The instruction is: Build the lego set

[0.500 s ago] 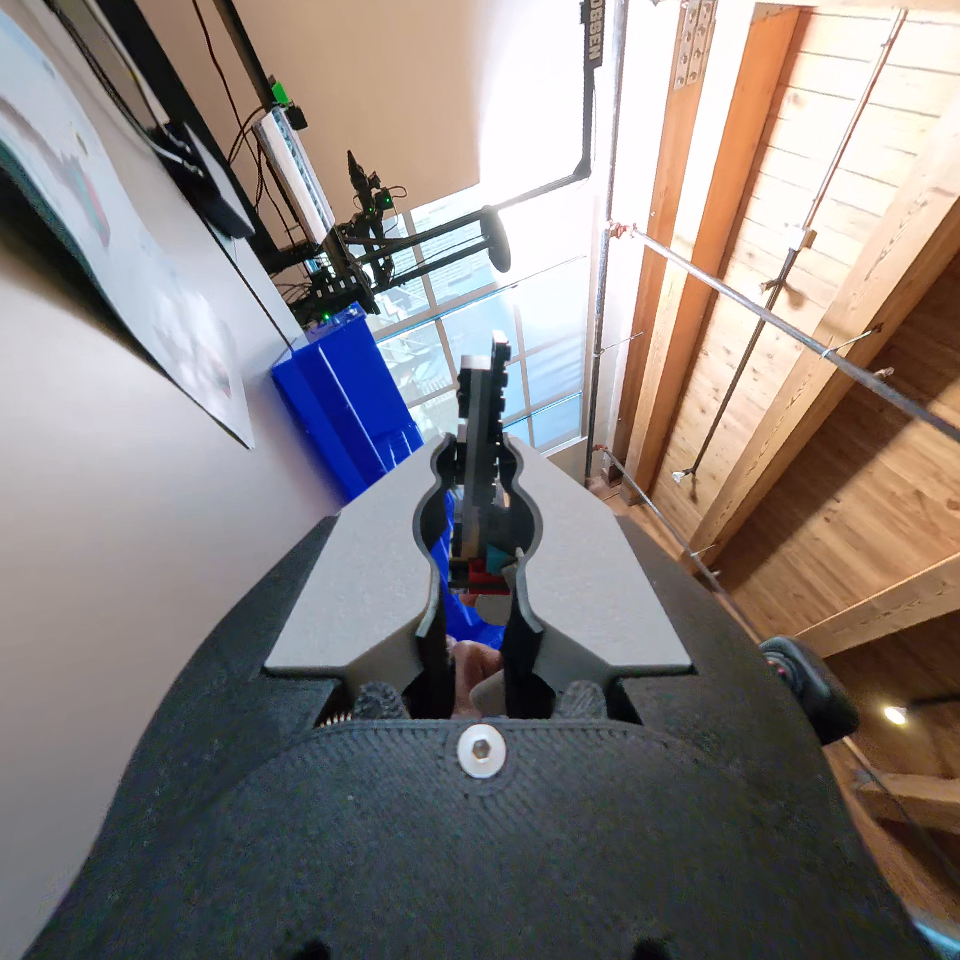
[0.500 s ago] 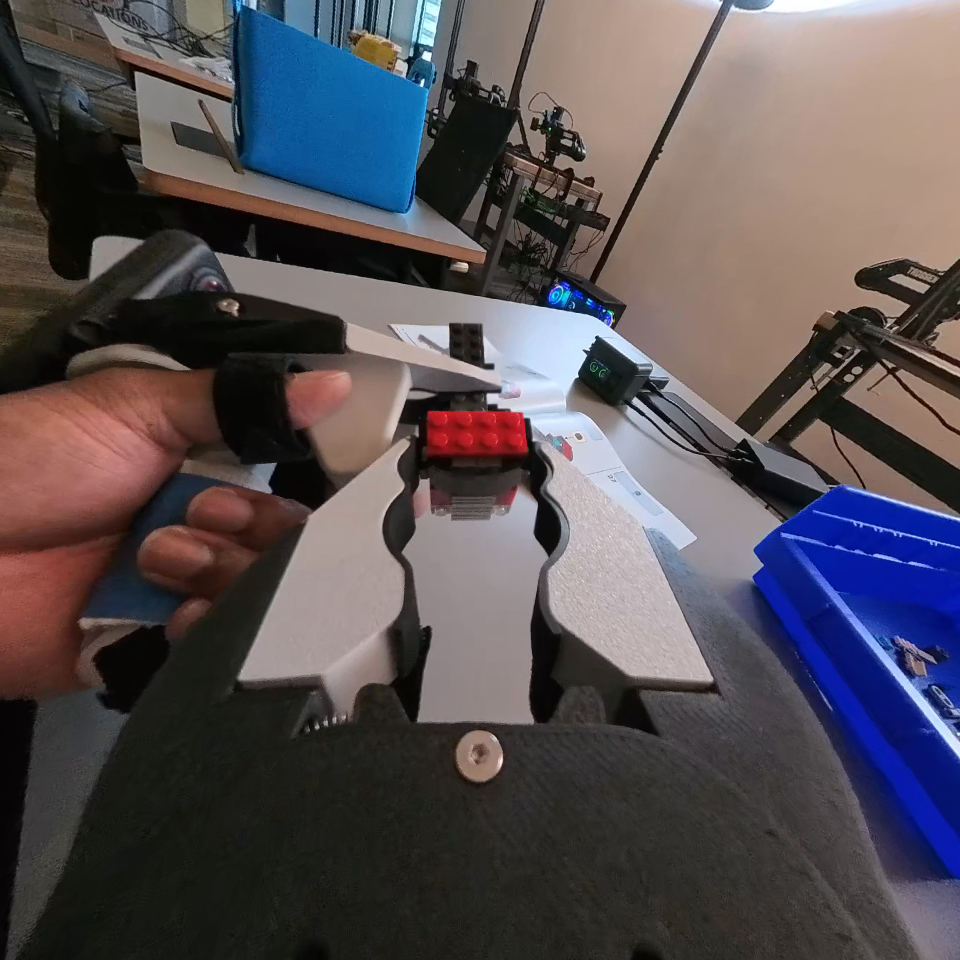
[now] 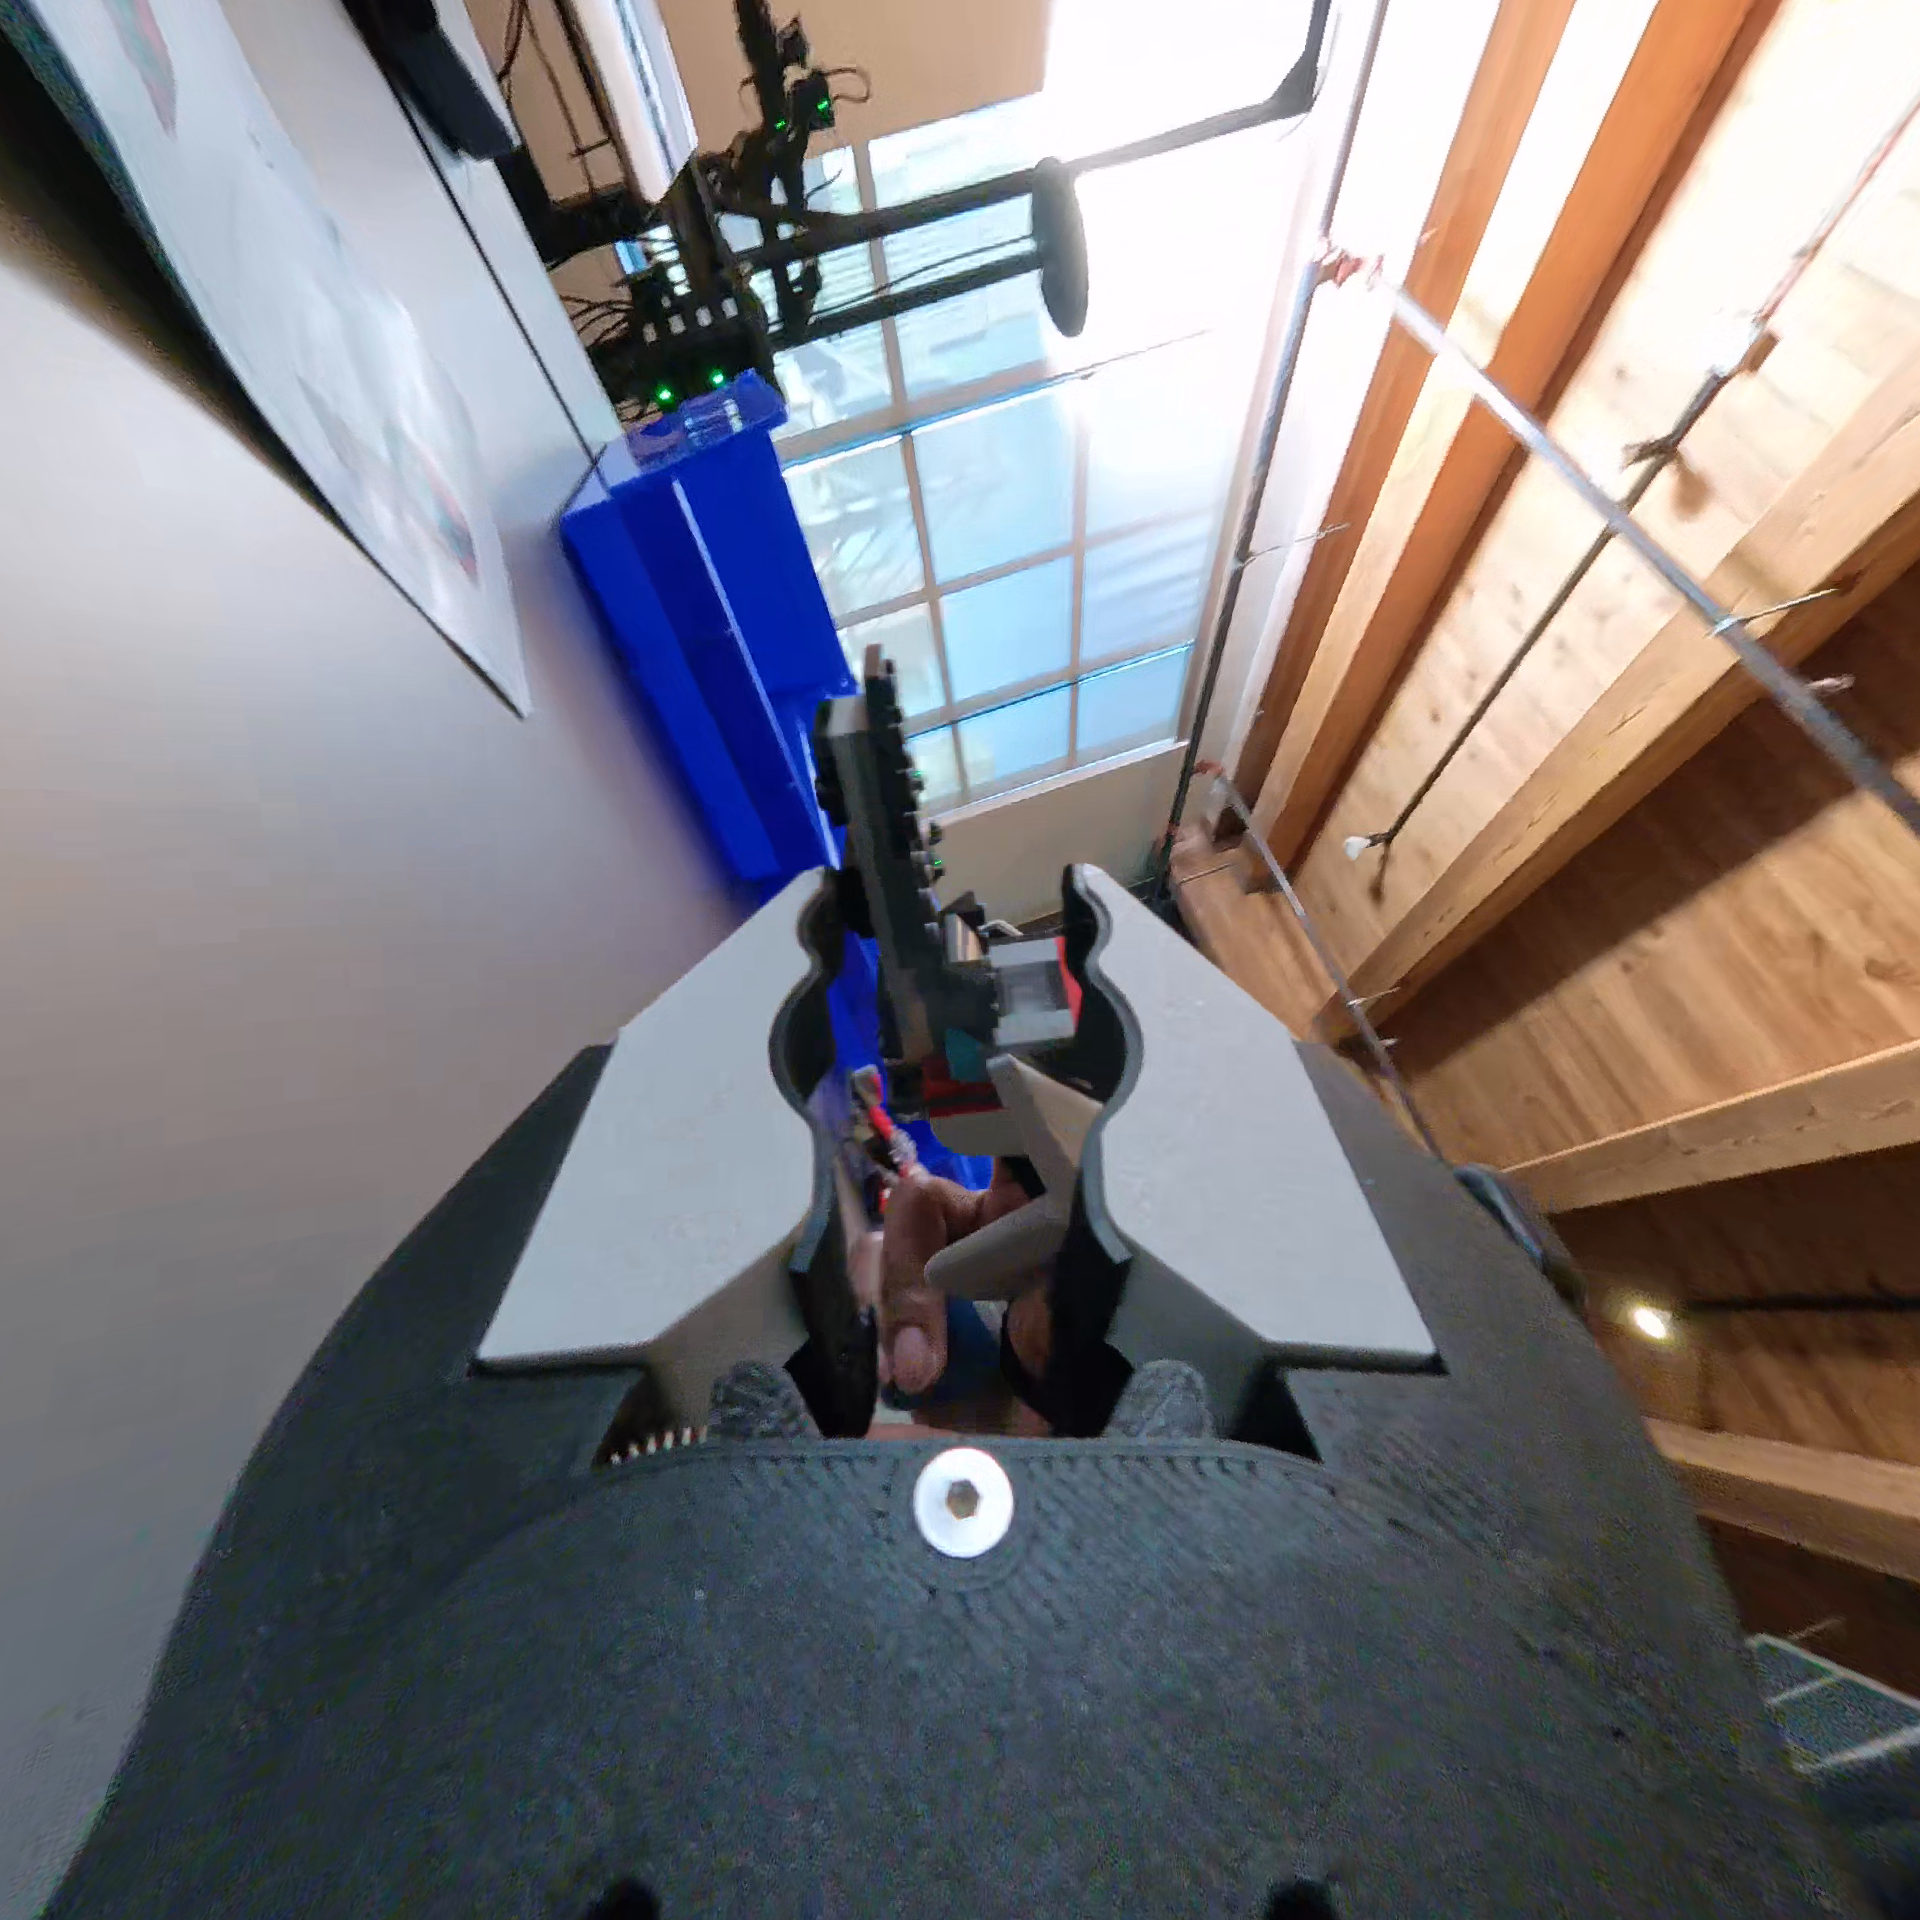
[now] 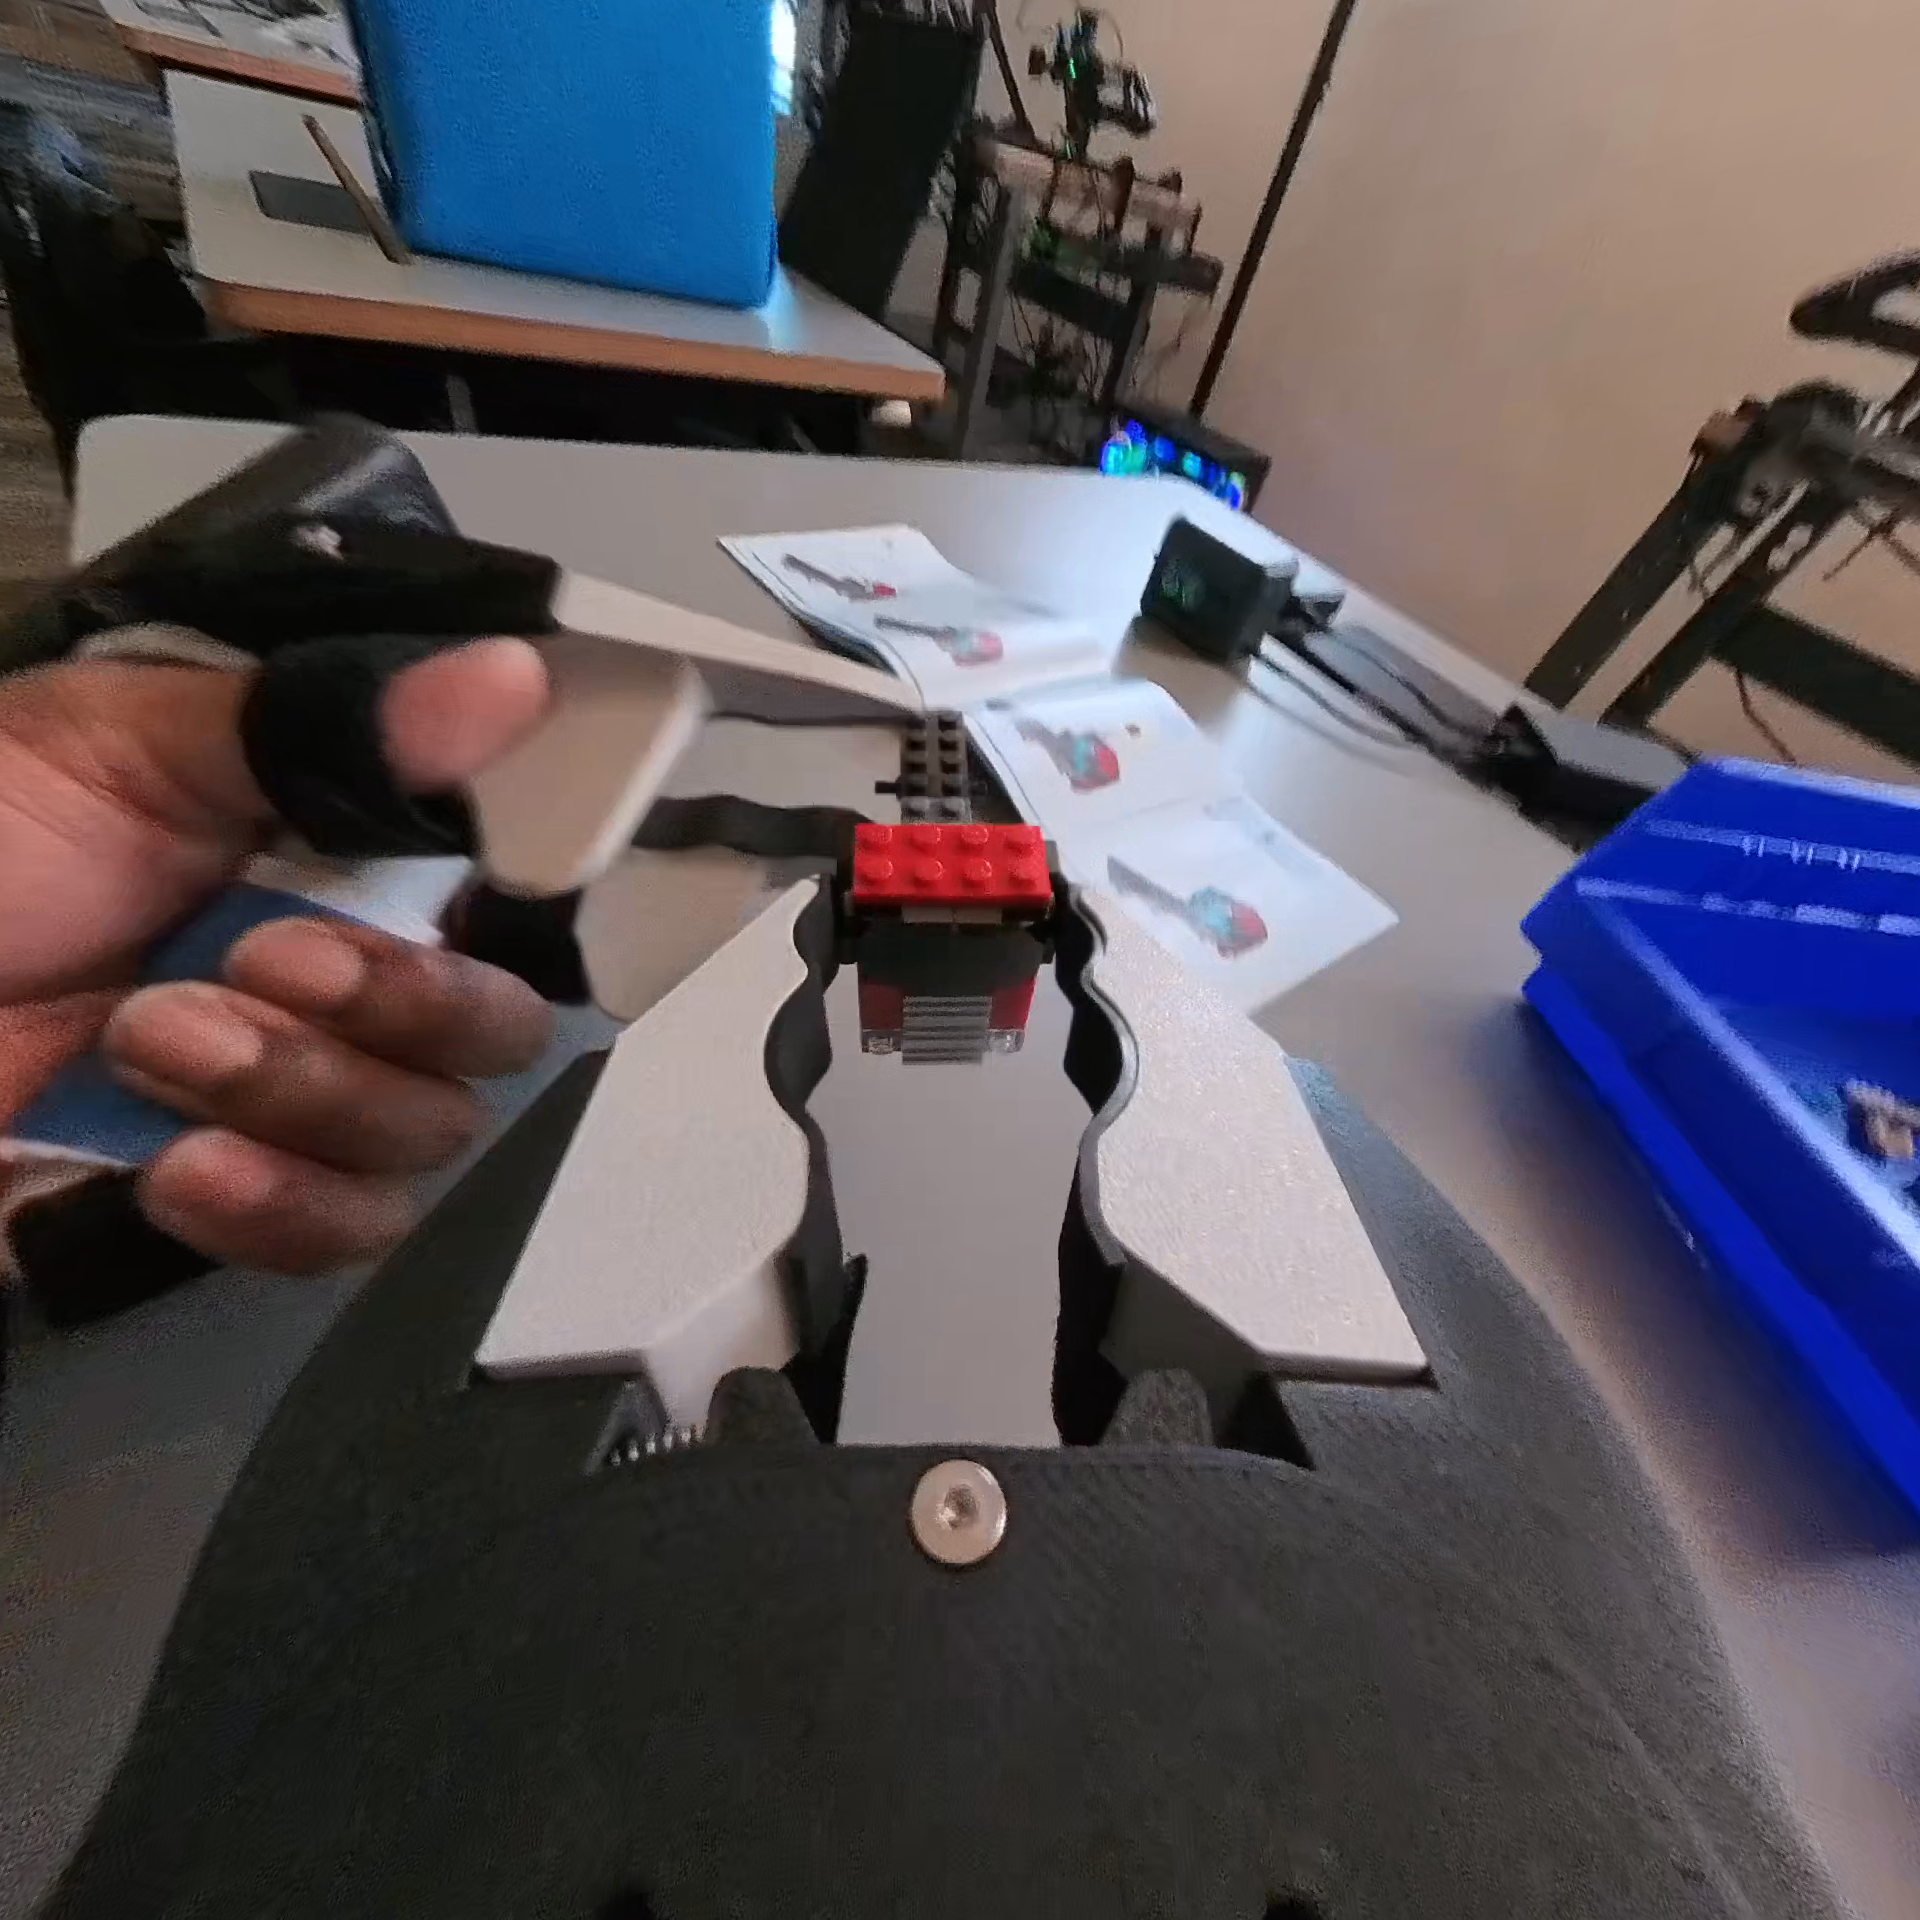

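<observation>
The right tongs (image 4: 948,914) pinch the lego truck (image 4: 945,935) by the sides of its red cab at the centre of the right wrist view, the grey grille facing the camera and the dark chassis running away behind. At the left of that frame a hand (image 4: 239,935) holds the left tongs, whose grey fingers (image 4: 717,644) reach toward the chassis. In the left wrist view the left tongs (image 3: 951,914) are spread, with the truck between them, touching neither clearly. An open instruction booklet (image 4: 1091,727) lies on the grey surface (image 4: 1455,1039) right of centre, and a blue bin (image 4: 1714,1039) sits at the right edge
</observation>
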### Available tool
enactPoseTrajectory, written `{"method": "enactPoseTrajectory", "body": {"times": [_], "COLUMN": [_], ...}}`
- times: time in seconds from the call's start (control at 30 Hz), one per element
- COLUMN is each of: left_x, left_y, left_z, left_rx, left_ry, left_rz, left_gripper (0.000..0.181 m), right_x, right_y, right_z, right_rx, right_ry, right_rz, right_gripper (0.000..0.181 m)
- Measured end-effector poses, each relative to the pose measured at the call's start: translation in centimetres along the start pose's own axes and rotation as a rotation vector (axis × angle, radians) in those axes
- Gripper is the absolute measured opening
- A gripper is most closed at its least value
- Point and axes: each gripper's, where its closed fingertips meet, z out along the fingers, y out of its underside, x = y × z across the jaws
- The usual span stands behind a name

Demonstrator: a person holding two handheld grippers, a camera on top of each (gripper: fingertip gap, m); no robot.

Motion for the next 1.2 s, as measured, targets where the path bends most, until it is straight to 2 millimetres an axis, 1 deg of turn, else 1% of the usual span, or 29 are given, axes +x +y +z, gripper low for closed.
{"method": "enactPoseTrajectory", "body": {"times": [0.07,0.13,0.2,0.27,0.43,0.6,0.67,0.8,0.97,1.03,1.1,1.2], "left_x": [-0.9,-1.7,-2.3,-2.2,-1.4,-0.9,-0.9,-1.2,-1.3,-1.1,-1.1,-1.0], "left_y": [-0.2,-0.7,-1.1,-1.6,-1.7,-1.8,-2.1,-3.1,-5.5,-6.7,-8.0,-10.0], "left_z": [-0.1,-0.3,-0.5,-0.6,-0.5,-0.4,-0.5,-1.0,-2.0,-2.6,-3.2,-4.1], "left_rx": [-0.006,-0.002,0.0,0.01,-0.012,-0.052,-0.065,-0.083,-0.075,-0.061,-0.043,0.017], "left_ry": [-0.047,-0.086,-0.114,-0.099,-0.067,-0.075,-0.097,-0.137,-0.17,-0.17,-0.181,-0.225], "left_rz": [0.007,0.004,0.0,-0.007,0.068,0.221,0.281,0.393,0.545,0.609,0.681,0.783], "left_gripper": [0.052,0.053,0.055,0.056,0.056,0.057,0.059,0.068,0.08,0.082,0.082,0.081], "right_x": [1.2,2.4,3.3,4.0,4.8,4.6,4.3,4.0,3.6,4.0,4.8,6.3], "right_y": [1.9,3.6,4.7,5.6,7.6,8.8,9.0,9.0,8.1,8.1,7.6,5.6], "right_z": [0.0,-0.2,-0.3,-0.5,-0.6,-0.4,-0.3,-0.4,-1.2,-1.7,-2.1,-2.4], "right_rx": [-0.069,-0.129,-0.17,-0.207,-0.315,-0.383,-0.396,-0.398,-0.336,-0.326,-0.289,-0.188], "right_ry": [0.01,0.028,0.032,0.051,0.059,0.035,0.019,-0.01,-0.077,-0.083,-0.079,-0.093], "right_rz": [0.047,0.101,0.161,0.196,0.228,0.253,0.253,0.265,0.271,0.264,0.247,0.265], "right_gripper": [0.042,0.041,0.041,0.041,0.042,0.041,0.042,0.054,0.066,0.067,0.067,0.066]}}
